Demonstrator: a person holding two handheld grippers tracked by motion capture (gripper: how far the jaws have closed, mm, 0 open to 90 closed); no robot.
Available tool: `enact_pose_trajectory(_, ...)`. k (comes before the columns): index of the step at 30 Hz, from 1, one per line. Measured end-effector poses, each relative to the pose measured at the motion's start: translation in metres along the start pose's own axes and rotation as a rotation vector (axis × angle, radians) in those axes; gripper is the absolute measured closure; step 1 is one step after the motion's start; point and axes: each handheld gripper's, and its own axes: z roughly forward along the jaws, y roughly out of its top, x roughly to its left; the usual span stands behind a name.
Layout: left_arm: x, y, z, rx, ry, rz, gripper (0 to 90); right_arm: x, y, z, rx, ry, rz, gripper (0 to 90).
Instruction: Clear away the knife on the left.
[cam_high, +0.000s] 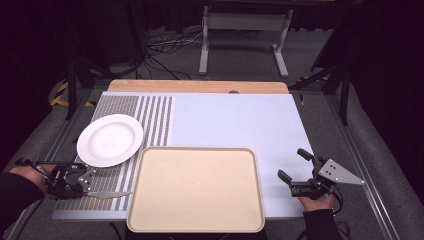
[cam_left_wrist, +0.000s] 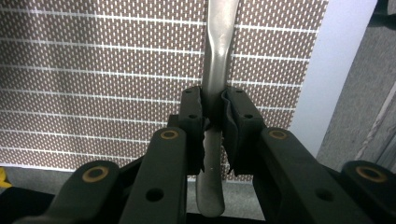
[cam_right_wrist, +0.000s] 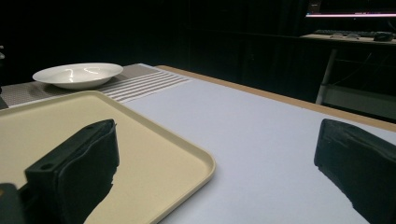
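Sitting bare on the desk (cam_high: 240, 120) are the beige tray (cam_high: 196, 189) and white plate (cam_high: 110, 140), right tongs (cam_high: 296, 167) gaping idle, while left tongs (cam_left_wrist: 214, 114) pinch the table knife (cam_left_wrist: 215, 56), not yet lifted off the woven placemat (cam_left_wrist: 102, 84).

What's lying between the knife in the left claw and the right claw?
The empty beige tray lies between the knife, clamped in the left claw, and the open right claw, seen in the high view.

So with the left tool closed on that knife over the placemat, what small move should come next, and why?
Probably a short lift: the left tool pinches the knife by its handle, the blade low over the striped placemat, beside the tray.
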Motion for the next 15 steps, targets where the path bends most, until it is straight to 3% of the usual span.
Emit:
enact_pose_trajectory(2, -0.0004, -0.0001, -0.0002, 0.001, 0.004, 0.009, 79.6, -0.0001, 0.0000, -0.0004, -0.003, 0.000, 0.001, 0.5)
enact_pose_trajectory(3, -0.0018, -0.0012, 0.0015, -0.023, 0.005, -0.006, 79.7, -0.0002, -0.0001, -0.0005, -0.004, -0.001, 0.000, 0.5)
enact_pose_trajectory(11, -0.0003, 0.0000, 0.0007, -0.010, -0.013, 0.008, 80.1, -0.0004, -0.0005, -0.0011, -0.009, 0.001, 0.008, 0.5)
enact_pose_trajectory(12, -0.0002, 0.0001, 0.0000, -0.002, 0.000, 0.015, 80.1, -0.0006, -0.0007, -0.0013, -0.009, 0.000, 0.012, 0.5)
enact_pose_trajectory(13, -0.0008, -0.0018, 0.0012, -0.027, 0.001, 0.000, 80.2, -0.0010, -0.0009, -0.0014, -0.009, -0.001, 0.015, 0.5)
enact_pose_trajectory(15, -0.0005, -0.0032, -0.0002, -0.020, -0.002, -0.007, 80.2, -0.0015, -0.0012, -0.0011, -0.012, -0.001, 0.014, 0.5)
